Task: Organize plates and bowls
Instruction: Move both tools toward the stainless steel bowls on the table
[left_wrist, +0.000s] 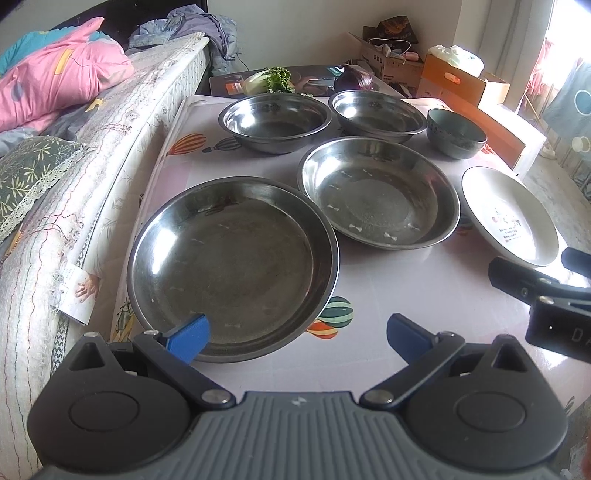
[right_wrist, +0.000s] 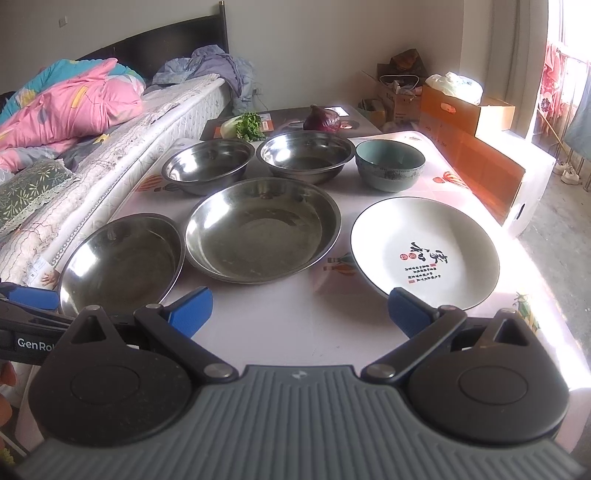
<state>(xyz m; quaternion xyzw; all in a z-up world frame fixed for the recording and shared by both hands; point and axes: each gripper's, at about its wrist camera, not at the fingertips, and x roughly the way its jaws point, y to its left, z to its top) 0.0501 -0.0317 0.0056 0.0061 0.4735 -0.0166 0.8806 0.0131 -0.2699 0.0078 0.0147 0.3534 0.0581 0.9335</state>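
Two steel plates stand on the table: a near one (left_wrist: 232, 266) (right_wrist: 122, 258) and a middle one (left_wrist: 378, 192) (right_wrist: 262, 229). Behind them are two steel bowls, left (left_wrist: 275, 120) (right_wrist: 208, 166) and right (left_wrist: 378, 114) (right_wrist: 306, 155), and a teal ceramic bowl (left_wrist: 456, 133) (right_wrist: 389, 164). A white ceramic plate with red and black writing (left_wrist: 509, 214) (right_wrist: 424, 251) lies at the right. My left gripper (left_wrist: 297, 336) is open and empty, its left fingertip over the near plate's front rim. My right gripper (right_wrist: 299, 310) is open and empty, its right fingertip at the white plate's near rim.
A bed with pink bedding (right_wrist: 70, 107) runs along the table's left edge. Leafy greens (right_wrist: 245, 125) and a red cabbage (right_wrist: 321, 118) lie behind the bowls. Cardboard boxes (right_wrist: 465, 110) stand at the back right. The table (right_wrist: 295, 317) has a balloon-print cloth.
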